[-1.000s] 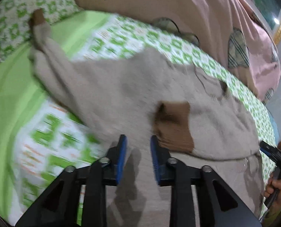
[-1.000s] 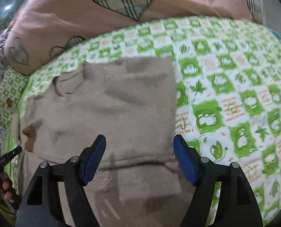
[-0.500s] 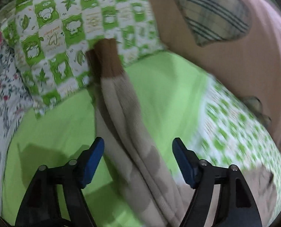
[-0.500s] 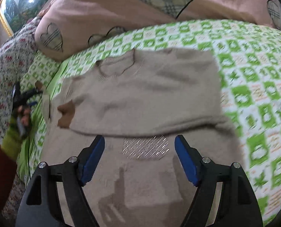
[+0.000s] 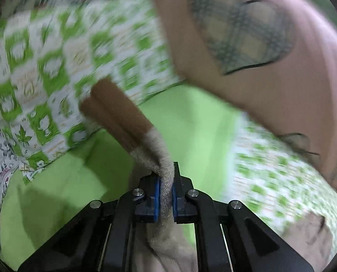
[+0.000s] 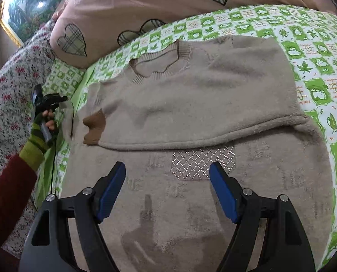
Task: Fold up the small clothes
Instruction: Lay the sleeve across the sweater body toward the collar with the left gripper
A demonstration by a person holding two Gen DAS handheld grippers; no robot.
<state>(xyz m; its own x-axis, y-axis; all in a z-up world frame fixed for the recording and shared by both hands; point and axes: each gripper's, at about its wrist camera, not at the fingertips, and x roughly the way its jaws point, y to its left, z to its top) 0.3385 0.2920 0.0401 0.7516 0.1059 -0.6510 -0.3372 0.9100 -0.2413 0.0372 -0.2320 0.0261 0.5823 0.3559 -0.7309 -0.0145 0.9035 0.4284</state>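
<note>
A small beige sweater (image 6: 191, 104) with brown cuffs lies on the bed, one sleeve folded across its chest with the brown cuff (image 6: 93, 127) at the left. My left gripper (image 5: 165, 192) is shut on the other sleeve (image 5: 161, 158), just below its brown cuff (image 5: 116, 115), lifting it off the green sheet. The left gripper also shows in the right wrist view (image 6: 46, 102), held at the sweater's left edge. My right gripper (image 6: 167, 192) is open and empty above the sweater's lower body, near a silver patch (image 6: 202, 163).
A pink quilt with plaid hearts (image 6: 145, 6) lies along the far side. The green patterned bedsheet (image 6: 322, 72) extends to the right. A floral cover (image 6: 7, 95) is at the left. A green patterned pillow (image 5: 44, 63) lies behind the held sleeve.
My left gripper has swung left to the outstretched sleeve, opened around it, then shut on it below the cuff. My right gripper has pulled back and stayed open.
</note>
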